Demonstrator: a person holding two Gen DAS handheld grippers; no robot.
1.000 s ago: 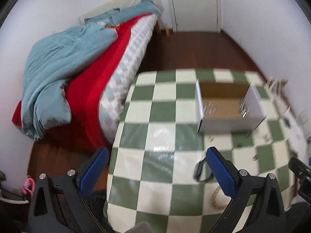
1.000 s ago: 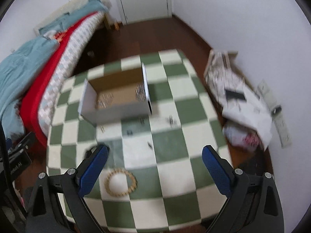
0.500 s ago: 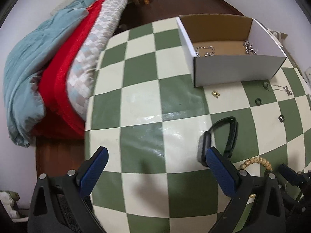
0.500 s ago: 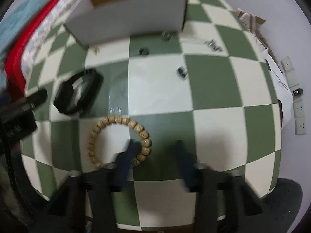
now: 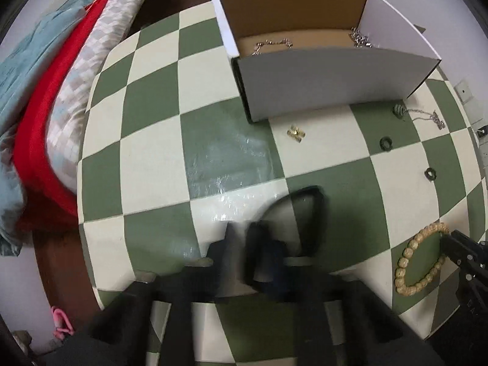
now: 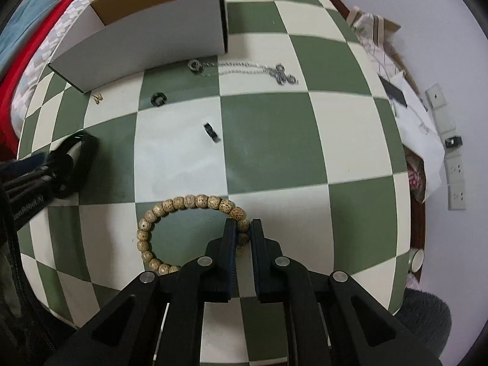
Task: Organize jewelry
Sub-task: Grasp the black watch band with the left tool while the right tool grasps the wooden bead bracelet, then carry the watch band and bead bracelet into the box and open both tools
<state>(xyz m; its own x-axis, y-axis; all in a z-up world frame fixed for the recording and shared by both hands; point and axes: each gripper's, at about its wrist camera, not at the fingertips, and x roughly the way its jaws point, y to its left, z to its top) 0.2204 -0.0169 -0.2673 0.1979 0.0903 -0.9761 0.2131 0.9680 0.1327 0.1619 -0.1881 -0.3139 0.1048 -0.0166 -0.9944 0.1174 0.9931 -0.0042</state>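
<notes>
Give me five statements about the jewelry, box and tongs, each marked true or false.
1. The right tongs are closed on the bead bracelet. True.
2. The bracelet lies in the box. False: it is on the checked table.
3. Chains already lie in the box. True.
4. The black band is beside the silver necklace. False: it is at the left tongs, far from it.
5. The gold earrings sit on the table near the box. True.

L gripper (image 5: 244, 244) low over table, fingers nearly together, blurred; grip unclear. R gripper (image 6: 243, 233) low too, fingers (image 6: 229, 235) pinched close, pointing fwd.
</notes>
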